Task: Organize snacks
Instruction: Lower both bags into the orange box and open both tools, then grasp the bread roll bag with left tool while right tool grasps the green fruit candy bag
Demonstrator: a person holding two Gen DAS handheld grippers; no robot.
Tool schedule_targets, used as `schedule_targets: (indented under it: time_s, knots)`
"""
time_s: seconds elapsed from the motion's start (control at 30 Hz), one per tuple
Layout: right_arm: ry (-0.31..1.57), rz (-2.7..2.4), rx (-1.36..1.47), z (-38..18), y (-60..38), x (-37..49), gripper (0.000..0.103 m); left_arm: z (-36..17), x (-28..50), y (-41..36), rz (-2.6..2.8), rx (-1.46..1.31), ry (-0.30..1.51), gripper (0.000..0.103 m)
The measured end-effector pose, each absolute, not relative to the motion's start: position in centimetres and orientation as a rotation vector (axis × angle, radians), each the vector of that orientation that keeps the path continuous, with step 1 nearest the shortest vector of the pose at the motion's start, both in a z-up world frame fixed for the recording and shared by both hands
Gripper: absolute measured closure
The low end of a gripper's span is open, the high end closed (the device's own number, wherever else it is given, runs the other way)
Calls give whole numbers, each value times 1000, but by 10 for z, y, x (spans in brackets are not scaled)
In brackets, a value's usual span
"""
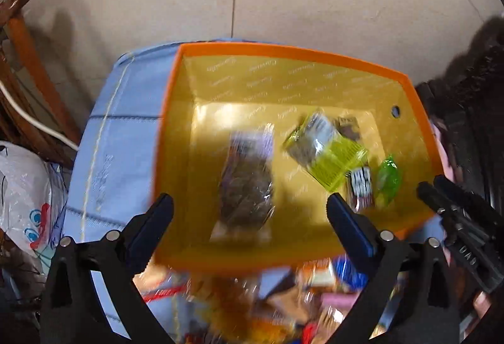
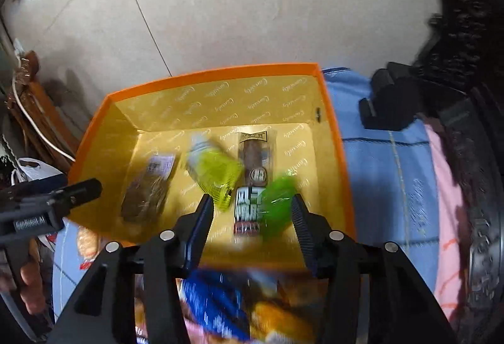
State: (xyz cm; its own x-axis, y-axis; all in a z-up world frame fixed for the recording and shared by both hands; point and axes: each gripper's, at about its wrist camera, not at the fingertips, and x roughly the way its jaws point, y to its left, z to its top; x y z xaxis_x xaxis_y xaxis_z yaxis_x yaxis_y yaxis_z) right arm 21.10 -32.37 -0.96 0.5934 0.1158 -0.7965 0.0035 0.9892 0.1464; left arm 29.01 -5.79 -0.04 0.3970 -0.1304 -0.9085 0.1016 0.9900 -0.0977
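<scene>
The box (image 2: 334, 136) has an orange rim and a gold lining printed with pale repeated script. Inside lie a brown snack in clear wrap (image 2: 148, 186), a yellow-green packet (image 2: 217, 177), a small bright green packet (image 2: 277, 205) and a black-and-white lettered bar (image 2: 247, 211). The cloth (image 2: 387, 174) is light blue with thin dark lines.

The left gripper (image 1: 250, 208) is held pointing steeply downward, its jaws spread wide with nothing clamped between them. The right gripper (image 2: 252, 211) is likewise angled downward, jaws parted and empty. In the right wrist view, fingers of the person's left hand (image 2: 30, 284) are seen wrapped around the left gripper's handle.
</scene>
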Motion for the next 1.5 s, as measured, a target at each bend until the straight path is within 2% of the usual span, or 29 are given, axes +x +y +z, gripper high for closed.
schedule_targets:
  time_s: [0.03,0.07,0.1,0.13,0.3,0.43,0.77,1.17,1.23,1.3,1.4,1.5]
  knots:
    - [913,55,161,-5,-328,196,30,4,279,-50,-144,-38,1133,8]
    - [889,47,187,-1,-334,180,25,9,260,-35,-146,-71,1108,8]
    - [860,39,212,1,-339,158,14,10,249,-26,-147,-95,1101,8]
    - [851,33,220,0,-342,142,8,10,235,-15,-146,-126,1100,8]
    - [940,-20,191,-24,-350,67,8,-18,163,35,-108,-235,1183,8]
    - [1015,3,222,-46,-354,29,8,-46,120,51,-73,-215,1251,8]
    - [1093,19,306,-79,-345,-19,8,-79,55,31,-155,-19,1351,8]
    - [1108,-10,286,-82,-349,-41,8,-141,45,9,-76,-51,1447,8]
    - [1118,1,289,-84,-349,-45,8,-141,41,0,-75,18,1428,12]
    - [1116,57,241,-83,-338,-49,8,-135,35,-9,-124,59,1396,39]
    - [1079,184,34,-82,-302,-61,8,-131,31,-10,-149,73,1387,44]
    - [1067,290,-51,-88,-274,-70,8,-129,28,1,-140,43,1383,46]
